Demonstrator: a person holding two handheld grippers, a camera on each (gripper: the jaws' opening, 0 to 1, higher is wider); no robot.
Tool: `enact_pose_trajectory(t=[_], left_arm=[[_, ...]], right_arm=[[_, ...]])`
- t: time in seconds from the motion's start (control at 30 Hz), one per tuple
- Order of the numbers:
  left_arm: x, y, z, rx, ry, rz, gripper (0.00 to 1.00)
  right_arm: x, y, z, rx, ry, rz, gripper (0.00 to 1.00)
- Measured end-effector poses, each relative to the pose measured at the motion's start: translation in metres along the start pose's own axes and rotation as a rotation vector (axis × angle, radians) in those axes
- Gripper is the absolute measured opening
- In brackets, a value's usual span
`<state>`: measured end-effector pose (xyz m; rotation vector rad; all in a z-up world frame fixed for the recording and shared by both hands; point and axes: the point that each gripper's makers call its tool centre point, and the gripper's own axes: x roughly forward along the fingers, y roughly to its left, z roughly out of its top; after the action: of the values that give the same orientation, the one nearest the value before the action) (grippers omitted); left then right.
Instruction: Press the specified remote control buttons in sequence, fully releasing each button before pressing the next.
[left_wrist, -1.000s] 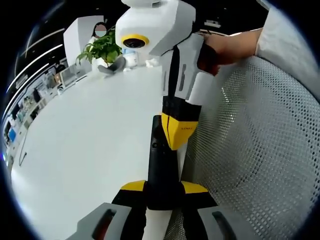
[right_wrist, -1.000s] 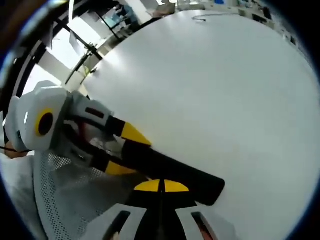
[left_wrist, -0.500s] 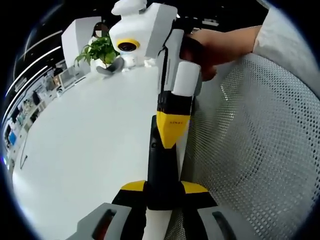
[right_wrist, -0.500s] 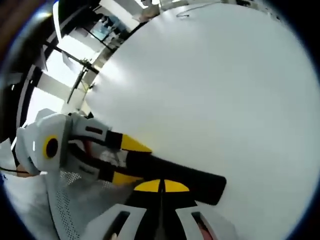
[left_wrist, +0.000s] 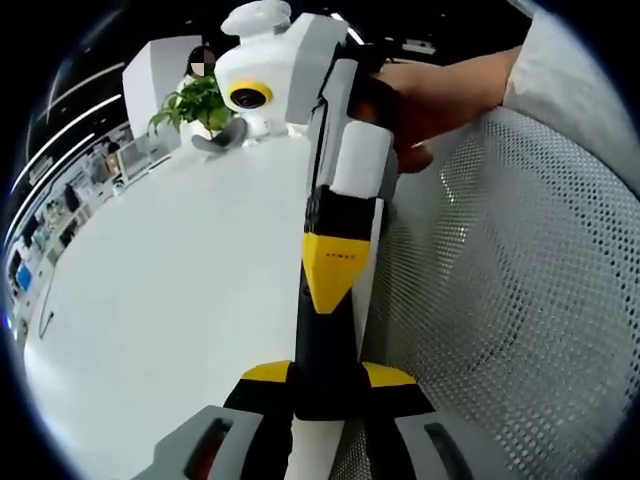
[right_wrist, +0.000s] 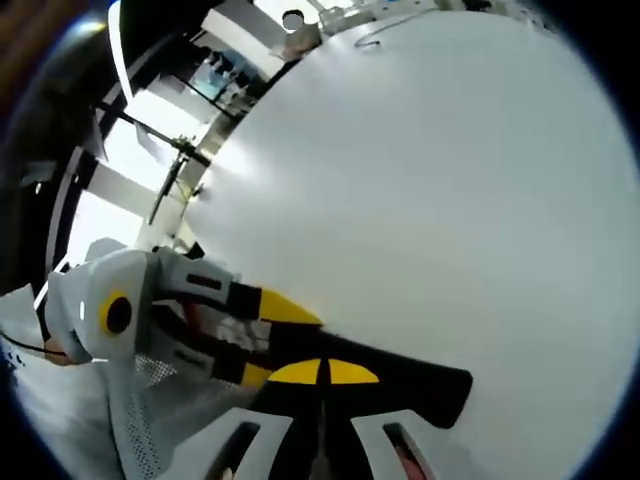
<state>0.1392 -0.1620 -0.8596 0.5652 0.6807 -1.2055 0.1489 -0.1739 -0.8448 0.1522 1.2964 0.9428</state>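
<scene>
The left tool (left_wrist: 325, 385) is clamped on a black remote (left_wrist: 322, 340), which sticks out over the white worktop (left_wrist: 170, 280). The right tool (left_wrist: 335, 285) has its yellow tips squeezed together, and they press down on the remote. A hand (left_wrist: 440, 95) holds it. A plant (left_wrist: 195, 100) stands far back.

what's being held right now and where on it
The left gripper clamps the black remote control at its near end. The right gripper rests shut on its face, holding nothing.
</scene>
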Motion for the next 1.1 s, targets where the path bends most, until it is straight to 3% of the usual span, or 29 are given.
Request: enact_pose_trajectory(t=[0.3,0.6,1.1], left_arm=[[0.001,0.0,0.001,-0.006,-0.012,-0.004,0.25],[0.001,0.002,0.002,-0.064,-0.019,-0.007,0.25],[0.001,0.001,0.002,-0.073,-0.014,-0.01,0.24]], right_arm=[[0.001,-0.003,-0.001,-0.012,0.013,-0.014,0.0],[0.0,-0.006,-0.001,0.039,-0.011,0.009,0.0],[-0.005,-0.01,-0.004,0.084,-0.001,0.004,0.0]])
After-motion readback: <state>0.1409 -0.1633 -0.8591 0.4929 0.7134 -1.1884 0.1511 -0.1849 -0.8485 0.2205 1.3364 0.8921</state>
